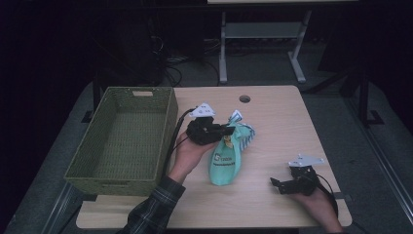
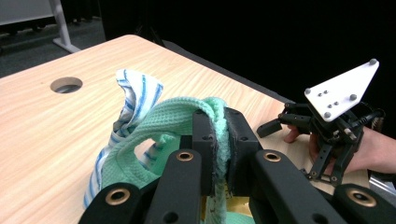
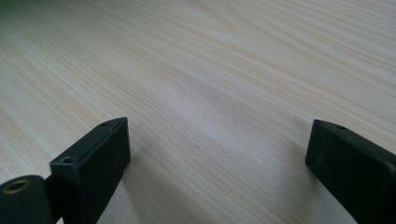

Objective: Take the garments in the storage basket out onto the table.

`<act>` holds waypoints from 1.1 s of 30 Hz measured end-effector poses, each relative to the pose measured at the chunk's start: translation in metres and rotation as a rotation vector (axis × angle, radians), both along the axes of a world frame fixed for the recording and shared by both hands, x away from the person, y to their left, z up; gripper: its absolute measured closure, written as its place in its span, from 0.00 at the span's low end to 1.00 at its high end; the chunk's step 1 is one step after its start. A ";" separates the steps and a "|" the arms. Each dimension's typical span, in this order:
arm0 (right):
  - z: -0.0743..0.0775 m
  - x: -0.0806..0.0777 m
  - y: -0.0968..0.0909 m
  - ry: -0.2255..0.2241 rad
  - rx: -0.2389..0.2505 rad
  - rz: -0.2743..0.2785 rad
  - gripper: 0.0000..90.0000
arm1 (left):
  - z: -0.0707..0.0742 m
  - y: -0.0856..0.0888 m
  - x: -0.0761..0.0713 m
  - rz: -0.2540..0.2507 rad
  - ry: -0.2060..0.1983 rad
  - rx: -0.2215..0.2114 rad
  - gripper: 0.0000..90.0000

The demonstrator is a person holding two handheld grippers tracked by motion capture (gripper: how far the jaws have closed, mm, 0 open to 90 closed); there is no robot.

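A mint-green cloth (image 1: pixel 225 161) with printed lettering hangs from my left gripper (image 1: pixel 229 130), which is shut on its upper edge above the table. In the left gripper view the green cloth (image 2: pixel 175 116) is pinched between the two black jaws of the left gripper (image 2: pixel 220 126). A blue-and-white striped cloth (image 1: pixel 242 127) is bunched right behind it; the striped cloth (image 2: pixel 136 95) touches the green one. My right gripper (image 1: pixel 275 184) rests low at the table's near right, open, and the right gripper (image 3: pixel 217 144) has bare wood between its jaws.
A green woven basket (image 1: pixel 168 122) stands at the table's left side, with nothing inside that I can see. The wooden table (image 1: pixel 277 117) has a round cable hole (image 1: pixel 244 99) near its far edge. A white desk frame (image 1: pixel 263 34) stands on the floor beyond.
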State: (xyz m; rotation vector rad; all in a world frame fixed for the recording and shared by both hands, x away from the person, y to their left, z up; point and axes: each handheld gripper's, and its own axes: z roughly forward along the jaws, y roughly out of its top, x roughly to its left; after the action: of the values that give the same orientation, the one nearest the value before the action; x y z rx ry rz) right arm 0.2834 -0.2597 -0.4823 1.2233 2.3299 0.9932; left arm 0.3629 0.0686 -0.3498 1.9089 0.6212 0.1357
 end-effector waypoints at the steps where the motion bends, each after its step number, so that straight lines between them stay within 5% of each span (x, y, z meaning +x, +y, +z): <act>1: 0.000 0.000 0.000 0.000 0.000 0.000 0.07 | -0.003 -0.003 0.000 -0.001 0.001 -0.003 0.93; 11: 0.000 0.000 0.000 -0.001 0.000 0.001 0.07 | -0.035 -0.022 0.000 -0.025 0.014 0.067 0.93; 20: 0.000 0.000 0.000 -0.001 -0.001 0.001 0.07 | -0.052 -0.020 0.001 -0.030 0.003 0.116 0.92; 33: 0.000 0.000 0.000 -0.001 0.000 0.001 0.07 | -0.086 -0.019 0.001 -0.053 0.055 0.204 0.92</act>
State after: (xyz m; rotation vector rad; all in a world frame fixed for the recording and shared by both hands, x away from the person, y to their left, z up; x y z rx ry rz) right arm 0.2835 -0.2598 -0.4823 1.2216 2.3298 0.9933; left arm 0.3637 0.0499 -0.4355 2.1304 0.6125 0.1162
